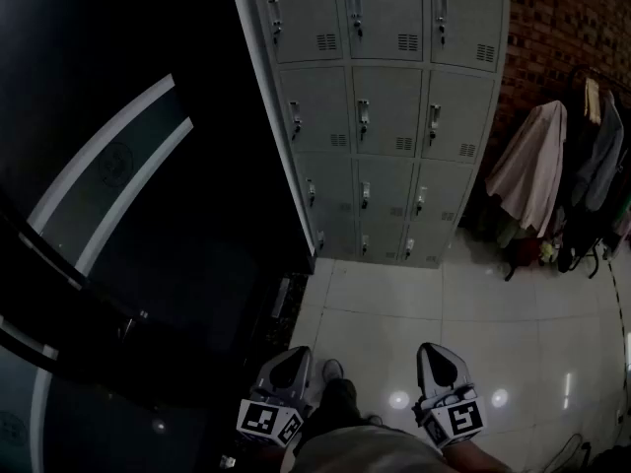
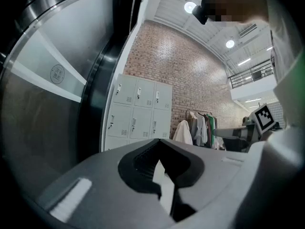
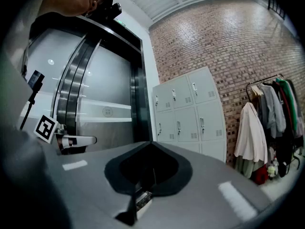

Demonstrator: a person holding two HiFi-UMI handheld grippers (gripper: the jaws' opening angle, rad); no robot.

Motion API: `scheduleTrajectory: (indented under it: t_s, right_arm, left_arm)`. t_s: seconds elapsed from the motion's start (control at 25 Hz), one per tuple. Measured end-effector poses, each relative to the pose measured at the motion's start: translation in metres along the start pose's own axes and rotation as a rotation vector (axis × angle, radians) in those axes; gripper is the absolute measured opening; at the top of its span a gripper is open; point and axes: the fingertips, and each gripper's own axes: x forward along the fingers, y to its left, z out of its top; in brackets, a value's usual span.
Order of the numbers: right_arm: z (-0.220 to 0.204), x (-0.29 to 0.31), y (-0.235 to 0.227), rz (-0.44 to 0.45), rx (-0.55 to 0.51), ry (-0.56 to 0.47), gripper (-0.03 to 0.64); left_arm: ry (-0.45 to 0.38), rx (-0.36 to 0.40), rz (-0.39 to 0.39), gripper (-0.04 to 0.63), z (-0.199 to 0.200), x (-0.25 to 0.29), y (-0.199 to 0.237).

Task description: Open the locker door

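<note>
Left gripper (image 1: 292,356) and right gripper (image 1: 441,351) held low, close to the person's body, over tiled floor (image 1: 394,308). Jaws of both pressed together, nothing btwn them. Lockers (image 1: 385,97), grey, 3 columns, stand ahead by brick wall (image 1: 567,18), well apart from both grippers; all visible doors shut. Curved glass door (image 1: 108,175) left of lockers. Coats (image 1: 537,166) hang to their right.

Grey lockers (image 1: 385,97), red-brown brick wall (image 1: 572,18)
</note>
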Motion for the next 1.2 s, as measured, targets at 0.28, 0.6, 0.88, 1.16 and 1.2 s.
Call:
scheduleTrajectory:
  t_s: [0.28,0.6,0.88,1.16,1.2]
  right_arm:
    - [-0.025,0.059,-0.018,-0.013,0.014,0.045,0.0]
    - [-0.03,0.19,-0.054,0.006,-0.017,-0.035,0.0]
    - [-0.024,0.341,-0.078,-0.011,-0.052,-0.037,0.001]
    - [-0.028,0.495,-0.162,0.088,-0.038,-0.048,0.001]
    - [-0.027,0.508,-0.164,0.088,-0.03,-0.085,0.0]
  left_arm:
    - [0.007,-0.005,-0.002,0.064,-0.029,0.041,0.048]
    - [-0.049,-0.013,0.025,0.064,-0.047,0.134,0.144]
    - [-0.054,0.016,-0.029,0.064,-0.048,0.237,0.258]
    - [-0.018,0.031,0.06,0.064,-0.07,0.375,0.335]
    - [-0.015,0.032,0.066,0.064,-0.077,0.381,0.344]
